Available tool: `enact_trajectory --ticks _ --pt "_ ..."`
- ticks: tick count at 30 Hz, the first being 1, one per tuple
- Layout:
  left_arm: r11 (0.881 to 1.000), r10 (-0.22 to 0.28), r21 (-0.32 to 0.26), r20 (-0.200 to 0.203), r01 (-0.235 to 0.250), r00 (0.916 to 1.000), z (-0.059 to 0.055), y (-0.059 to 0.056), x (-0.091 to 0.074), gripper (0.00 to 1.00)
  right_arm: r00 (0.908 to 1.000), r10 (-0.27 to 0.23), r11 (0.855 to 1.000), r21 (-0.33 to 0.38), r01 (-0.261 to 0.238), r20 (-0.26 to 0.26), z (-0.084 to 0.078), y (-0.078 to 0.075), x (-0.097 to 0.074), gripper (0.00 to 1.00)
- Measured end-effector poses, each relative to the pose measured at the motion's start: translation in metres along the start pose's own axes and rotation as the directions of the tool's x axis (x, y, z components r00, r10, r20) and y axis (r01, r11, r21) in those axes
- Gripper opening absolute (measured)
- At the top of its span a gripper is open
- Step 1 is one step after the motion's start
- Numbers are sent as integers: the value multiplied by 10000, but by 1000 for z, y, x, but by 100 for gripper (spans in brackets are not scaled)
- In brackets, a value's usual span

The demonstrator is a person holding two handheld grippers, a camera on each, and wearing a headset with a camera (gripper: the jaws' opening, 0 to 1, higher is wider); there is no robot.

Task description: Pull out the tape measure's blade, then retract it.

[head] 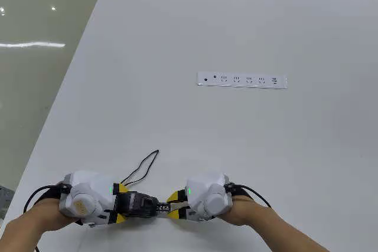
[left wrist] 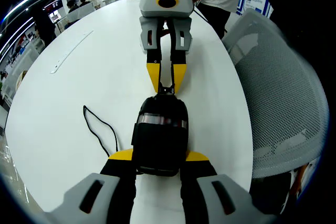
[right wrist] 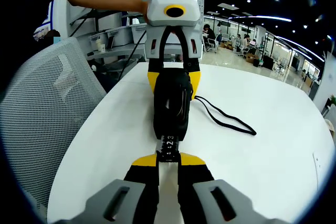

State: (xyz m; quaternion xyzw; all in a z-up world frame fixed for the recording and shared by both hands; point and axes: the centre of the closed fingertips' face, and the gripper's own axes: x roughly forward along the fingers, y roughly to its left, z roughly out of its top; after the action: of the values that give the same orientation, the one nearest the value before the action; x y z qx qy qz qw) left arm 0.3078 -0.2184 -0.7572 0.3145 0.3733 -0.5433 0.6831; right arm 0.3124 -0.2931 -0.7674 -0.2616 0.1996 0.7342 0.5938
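Note:
A black tape measure (head: 140,203) lies near the table's front edge, held between the yellow-tipped jaws of my left gripper (head: 121,205), which is shut on its case (left wrist: 160,132). A short stretch of its blade (right wrist: 168,148) with printed numbers sticks out toward my right gripper (head: 176,206), which is shut on the blade's end (left wrist: 167,88). The two grippers face each other, tips close together. The case (right wrist: 170,103) stands on its edge. A thin black wrist strap (head: 142,169) loops away from the case across the table.
A white power strip (head: 242,79) lies farther back, right of the middle of the white table (head: 236,28). A grey mesh chair (left wrist: 278,93) stands just behind the table's near edge. The table's left edge drops to a shiny floor (head: 35,45).

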Motion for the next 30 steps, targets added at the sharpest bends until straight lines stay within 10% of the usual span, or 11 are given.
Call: enact_trajectory --ticks 30 --pt "10000 -7 -30 15 7 10000 0 -1 -1 28 9998 27 9999 113 -25 -172 -6 2 -11 10"
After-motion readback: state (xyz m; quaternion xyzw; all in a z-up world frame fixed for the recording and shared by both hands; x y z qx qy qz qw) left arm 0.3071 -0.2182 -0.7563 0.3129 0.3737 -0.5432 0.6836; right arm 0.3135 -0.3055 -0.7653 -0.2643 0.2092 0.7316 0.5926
